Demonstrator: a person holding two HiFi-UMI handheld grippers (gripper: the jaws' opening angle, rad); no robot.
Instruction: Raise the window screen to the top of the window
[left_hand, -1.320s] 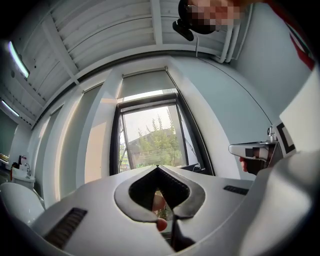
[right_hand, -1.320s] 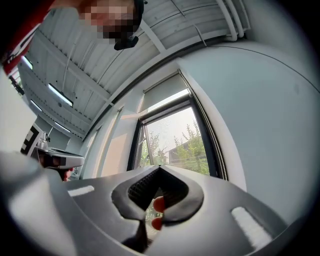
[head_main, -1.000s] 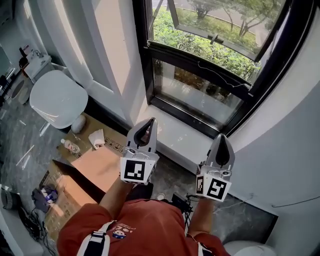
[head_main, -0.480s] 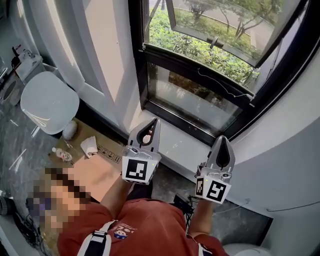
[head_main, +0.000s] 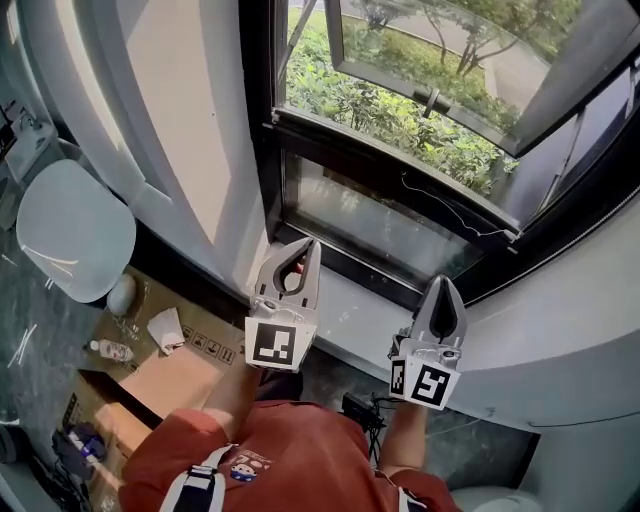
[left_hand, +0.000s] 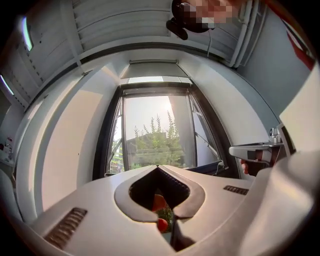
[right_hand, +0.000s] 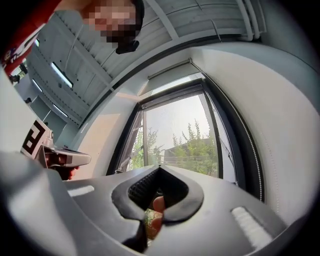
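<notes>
In the head view a black-framed window (head_main: 262, 150) fills the top, and a black cross bar (head_main: 400, 172) with a thin cord (head_main: 455, 212) runs across it above the lower pane. I cannot make out the screen's mesh itself. My left gripper (head_main: 309, 243) points at the sill below the lower pane, jaws shut with nothing in them. My right gripper (head_main: 442, 281) is level with it to the right, also shut and empty. In the left gripper view the shut tips (left_hand: 157, 167) face the window (left_hand: 156, 132). The right gripper view shows its shut tips (right_hand: 160, 167) before the same window (right_hand: 175, 135).
A white sill (head_main: 350, 298) lies just ahead of both grippers. The casement sash (head_main: 430, 60) stands swung outward over the greenery. At the left, on the floor, are a white round seat (head_main: 70, 230), cardboard boxes (head_main: 165, 378) and a bottle (head_main: 105, 350). White walls flank the window.
Both grippers have moved forward toward the window, still shut and side by side. The window and sill now sit closer, and the floor clutter has slid to the lower left.
</notes>
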